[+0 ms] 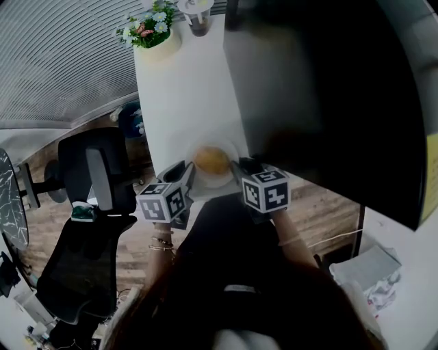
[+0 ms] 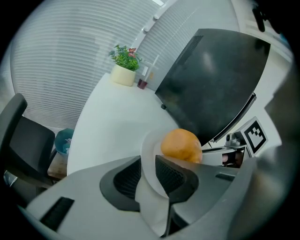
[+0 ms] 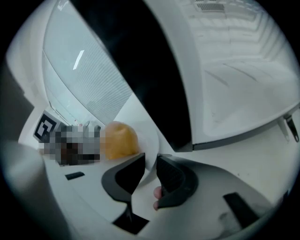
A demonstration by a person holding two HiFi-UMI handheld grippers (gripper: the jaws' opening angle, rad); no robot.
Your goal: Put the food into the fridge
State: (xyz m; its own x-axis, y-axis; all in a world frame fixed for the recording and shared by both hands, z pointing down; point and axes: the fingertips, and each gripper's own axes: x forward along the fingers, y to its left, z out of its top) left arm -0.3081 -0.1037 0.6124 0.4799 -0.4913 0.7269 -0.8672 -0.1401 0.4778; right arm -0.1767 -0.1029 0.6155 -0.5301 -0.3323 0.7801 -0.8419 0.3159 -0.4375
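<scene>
Food (image 1: 212, 160) comes as a single round, orange-yellow piece, lying in the middle of one white plate (image 1: 231, 179). The plate is over the near end of a white table (image 1: 185, 89); whether it rests there or is lifted cannot be told.

Two grippers hold the plate, one on each side. The left gripper (image 1: 186, 174) is clamped on the plate's left rim. In the left gripper view its ribbed dark jaws (image 2: 147, 176) pinch the thin white edge (image 2: 149, 157), with the food (image 2: 181, 145) just beyond. The right gripper (image 1: 241, 171) grips the opposite rim. In the right gripper view the plate edge (image 3: 149, 157) stands between the nearly closed jaws (image 3: 150, 176), the food (image 3: 121, 139) sits to their left, and a fingertip (image 3: 157, 197) shows below. Each gripper carries one marker cube (image 1: 163, 202) printed with black-and-white square patterns, the only print in sight.

The fridge's (image 1: 321, 89) large dark front stands just to the right of the plate and runs along the table's right edge. At the table's far end stand one potted plant (image 1: 154, 31) with small flowers and one glass (image 1: 197, 17) holding a dark drink. One black office chair (image 1: 96, 178) stands on the wooden floor to the left of the table, and one teal bin (image 2: 63, 140) is under the table's edge.
</scene>
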